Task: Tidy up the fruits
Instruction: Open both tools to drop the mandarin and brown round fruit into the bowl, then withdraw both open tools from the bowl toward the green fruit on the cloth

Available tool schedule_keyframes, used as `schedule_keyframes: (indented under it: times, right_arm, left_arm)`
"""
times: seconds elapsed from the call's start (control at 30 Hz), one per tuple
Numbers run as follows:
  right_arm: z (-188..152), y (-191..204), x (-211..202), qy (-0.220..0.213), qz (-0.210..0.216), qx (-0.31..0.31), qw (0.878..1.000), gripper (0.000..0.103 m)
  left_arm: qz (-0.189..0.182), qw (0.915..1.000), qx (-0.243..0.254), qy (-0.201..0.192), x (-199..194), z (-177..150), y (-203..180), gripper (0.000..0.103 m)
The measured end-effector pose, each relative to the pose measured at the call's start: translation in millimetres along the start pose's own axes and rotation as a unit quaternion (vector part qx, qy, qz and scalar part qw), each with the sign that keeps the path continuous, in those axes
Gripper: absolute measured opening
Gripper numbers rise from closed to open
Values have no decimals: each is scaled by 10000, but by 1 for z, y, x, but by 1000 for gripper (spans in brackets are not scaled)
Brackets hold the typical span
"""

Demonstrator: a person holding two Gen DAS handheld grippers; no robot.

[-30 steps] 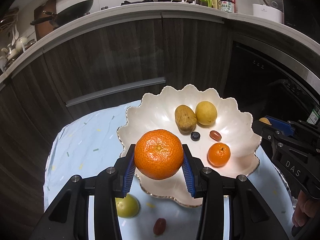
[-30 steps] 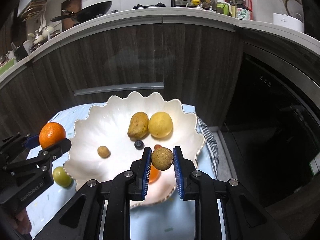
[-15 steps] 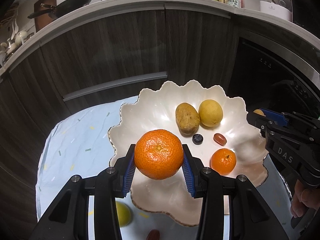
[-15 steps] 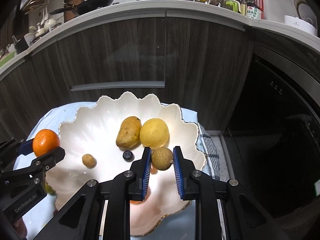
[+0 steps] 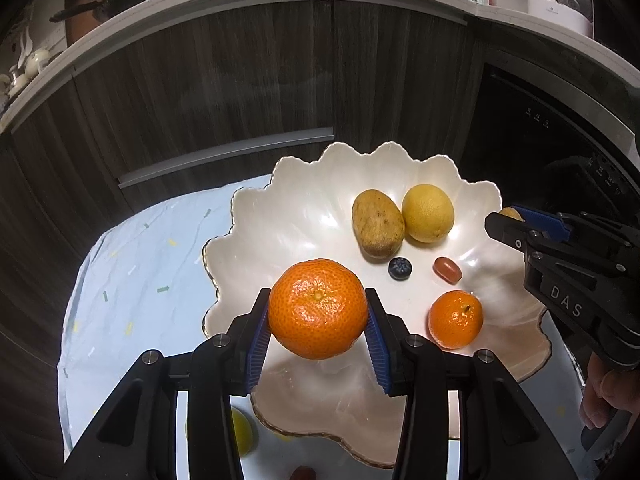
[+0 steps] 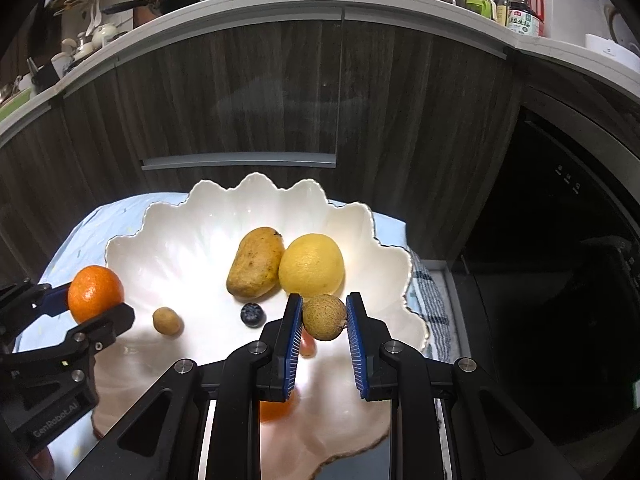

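My left gripper point(image 5: 318, 332) is shut on a large orange point(image 5: 318, 308) and holds it above the near left part of the white scalloped plate point(image 5: 304, 208). In the right wrist view my right gripper point(image 6: 323, 334) is shut on a small brown longan point(image 6: 324, 317) over the plate's point(image 6: 192, 240) near right side. On the plate lie a mango point(image 5: 377, 223), a lemon point(image 5: 427, 213), a blueberry point(image 5: 399, 268), a reddish date point(image 5: 447, 269) and a small tangerine point(image 5: 456, 319). Another longan point(image 6: 167, 320) rests on the plate's left part.
The plate stands on a small table with a light blue cloth point(image 5: 140, 280). A green fruit point(image 5: 242, 432) and a red one point(image 5: 302, 473) lie on the cloth beneath my left gripper. Dark cabinet fronts point(image 5: 240, 92) stand close behind the table. A hand point(image 5: 608, 396) shows at the right edge.
Both grippers have moved forward and lower over the plate with their fruit still gripped. The plate now fills more of each view.
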State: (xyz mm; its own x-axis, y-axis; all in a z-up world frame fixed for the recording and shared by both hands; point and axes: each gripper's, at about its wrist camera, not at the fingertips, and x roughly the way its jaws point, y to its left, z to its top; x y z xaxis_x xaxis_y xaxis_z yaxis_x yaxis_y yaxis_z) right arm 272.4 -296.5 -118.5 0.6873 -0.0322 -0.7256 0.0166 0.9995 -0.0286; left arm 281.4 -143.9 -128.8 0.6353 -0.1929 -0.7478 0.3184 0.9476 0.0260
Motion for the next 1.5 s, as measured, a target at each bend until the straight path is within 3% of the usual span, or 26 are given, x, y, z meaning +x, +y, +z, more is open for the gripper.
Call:
schedule_keyframes:
  times: [0.1,0.17,0.27,0.4,0.57,0.63,0.8,1.5]
  right_arm:
    - [1,3,-1,-44,-34,-52,10000,30]
    - [2,4,-3,-99,-127,-90,9998,48]
    - [2,5,-7,-195,-193,-114,9996,62]
    - [2,5,-11,-220,-191,-102,9995,65]
    - [3,4,-20,-338,-313,5,9989,81]
    - [2,4,-25,-384,-344,19,9987,83]
    - [1,8,-35,-407,-337,72,9986,83]
    - [-8,38,-82,-574,-286,163,9978,83]
  left_arm:
    - [30,10000,-1,26,1,-1,1,44]
    - [56,10000,-11,64,3,-1,3,45]
    - [90,9999,-58,-45,-2,-1,6,63]
    - [134,9998,-29,-173,-11,2,7,69]
    - [202,9994,-74,-264,-20,3,11,80]
    - [242,9992,-114,-288,-24,3,13,85]
    - [289,9988,-149,-377,-37,2,17,88]
    - [507,9961,-233,-686,-90,-11,46,89]
